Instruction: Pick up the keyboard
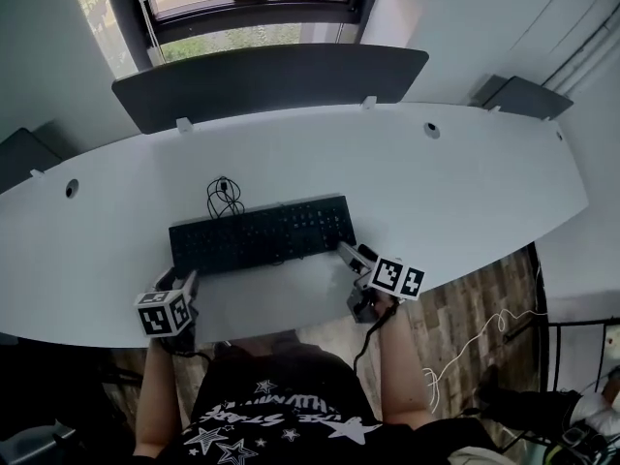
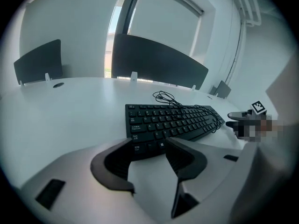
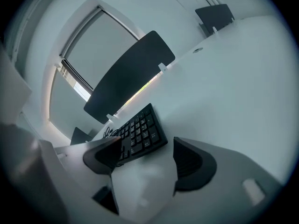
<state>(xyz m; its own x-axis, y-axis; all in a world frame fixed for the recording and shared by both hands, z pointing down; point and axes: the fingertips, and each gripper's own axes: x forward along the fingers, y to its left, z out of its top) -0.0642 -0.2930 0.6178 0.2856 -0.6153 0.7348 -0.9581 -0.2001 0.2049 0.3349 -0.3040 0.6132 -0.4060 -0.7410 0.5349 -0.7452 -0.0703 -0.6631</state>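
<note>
A black keyboard (image 1: 262,235) lies flat on the white desk (image 1: 455,192), with its coiled cable (image 1: 225,198) just behind it. My left gripper (image 1: 182,281) hangs at the keyboard's near left corner with its jaws open. In the left gripper view the keyboard (image 2: 173,120) lies just past the gripper (image 2: 148,146), and its front edge shows in the gap between the jaws. My right gripper (image 1: 351,256) stands open at the keyboard's right end. In the right gripper view the keyboard (image 3: 140,132) lies ahead and left of the gripper (image 3: 147,146), partly behind the left jaw. Nothing is held.
A dark divider panel (image 1: 271,80) stands along the desk's far edge below a window. Cable grommets (image 1: 431,130) (image 1: 72,189) sit in the desktop. The person stands at the desk's curved front edge. A white cord (image 1: 475,342) lies on the wooden floor to the right.
</note>
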